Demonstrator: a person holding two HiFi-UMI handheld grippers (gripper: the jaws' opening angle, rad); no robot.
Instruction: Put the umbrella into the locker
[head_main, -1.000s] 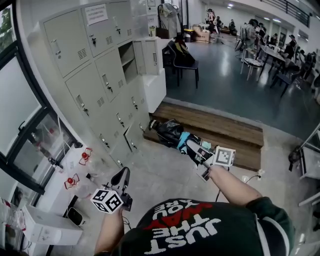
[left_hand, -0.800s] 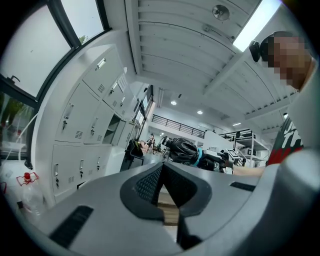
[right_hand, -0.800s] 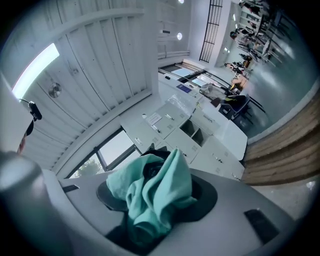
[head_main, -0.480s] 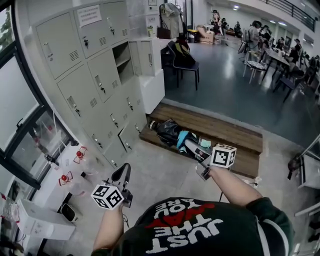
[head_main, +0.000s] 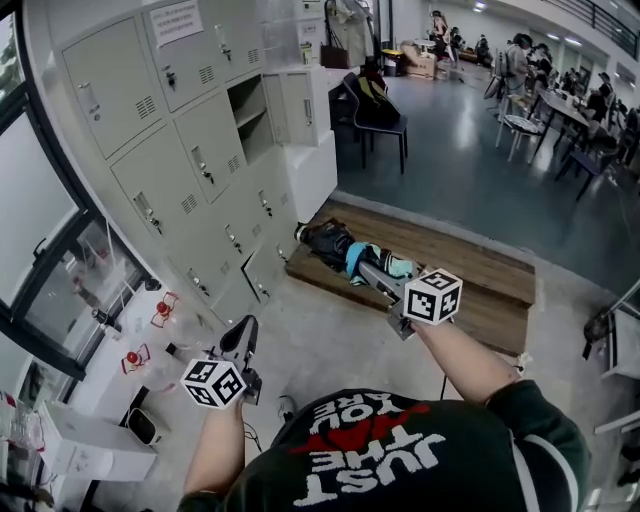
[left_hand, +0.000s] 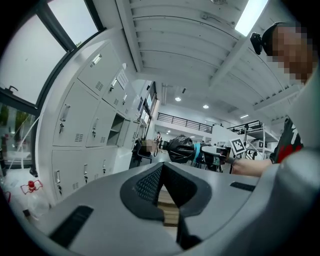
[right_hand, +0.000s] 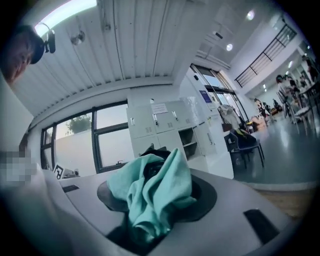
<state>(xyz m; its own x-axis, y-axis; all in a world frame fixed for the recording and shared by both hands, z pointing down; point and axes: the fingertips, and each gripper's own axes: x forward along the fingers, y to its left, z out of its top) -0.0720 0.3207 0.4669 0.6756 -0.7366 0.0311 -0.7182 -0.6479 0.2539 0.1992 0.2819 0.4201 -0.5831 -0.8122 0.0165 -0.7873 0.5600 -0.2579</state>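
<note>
Person: a dark shirt (head_main: 370, 455) with red and white print fills the bottom of the head view, with both forearms stretched forward.
Left claw (head_main: 245, 335): held level over the pale floor (head_main: 330, 345), lower left in the head view. Its own view shows the dark pads (left_hand: 150, 182) pressed together at the tips with nothing between them.
Right claw (head_main: 372, 270): held level, ahead of the person's right hand, pinching the umbrella.
Umbrella (head_main: 335, 245): a folded bundle of black folds and teal fabric. It juts out past the right claw above the near edge of the wooden step (head_main: 450, 265). In the right gripper view the teal fabric (right_hand: 152, 192) bunches between the pads, and the umbrella is outside every locker.
Lockers (head_main: 150, 130): a bank of pale grey doors along the left wall, well apart from the umbrella.
Open locker (head_main: 250, 118): one compartment in an upper row stands with its door (head_main: 300, 105) swung outward, showing an inner shelf.
Low ledge, left: white boxes (head_main: 85, 450) and small red items (head_main: 165, 310) lie under the window.
Chair (head_main: 380, 115): dark, beyond the step, near the end of the lockers.
Far room: people sit at tables (head_main: 560, 100) on a shiny grey floor.
</note>
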